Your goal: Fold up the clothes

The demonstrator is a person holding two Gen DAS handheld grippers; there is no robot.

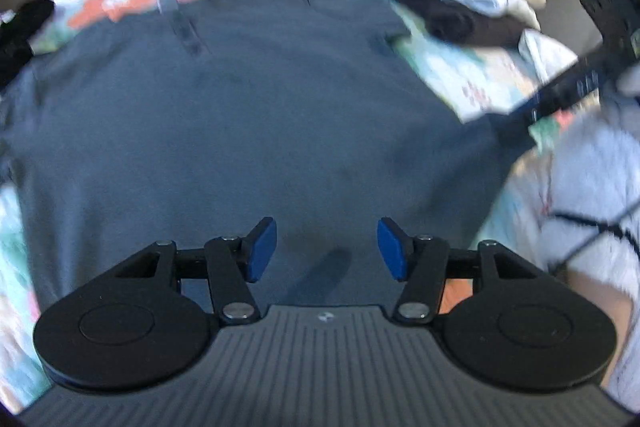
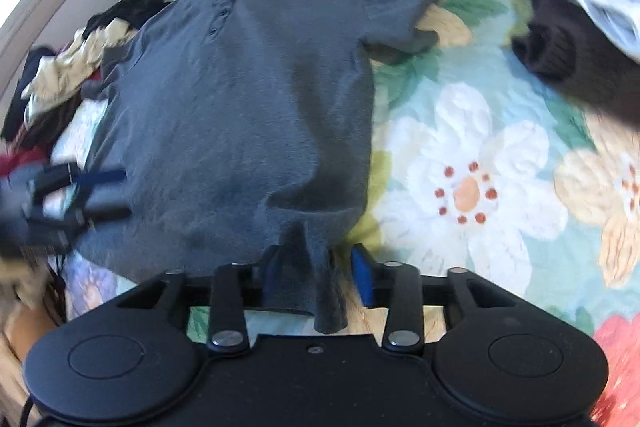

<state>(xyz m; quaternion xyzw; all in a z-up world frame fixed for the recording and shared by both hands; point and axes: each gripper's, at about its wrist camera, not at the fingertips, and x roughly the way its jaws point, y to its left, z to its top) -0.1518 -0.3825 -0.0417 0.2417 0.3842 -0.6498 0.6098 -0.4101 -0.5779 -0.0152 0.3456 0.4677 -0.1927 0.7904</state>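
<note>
The grey t-shirt (image 2: 240,99) is spread flat on the flowery bedspread (image 2: 472,163), collar away from me. Right tongs (image 2: 316,277) have a bunched bit of the hem hanging between the pads, but the right pad looks clear of the cloth, so I can't tell if it's really pinched. Left tongs (image 1: 327,247) hover wide apart over the shirt, holding nothing. Risk: lifting with one loose corner could let the hem slip, or drag the shirt crooked toward the black garment (image 2: 560,39).
</note>
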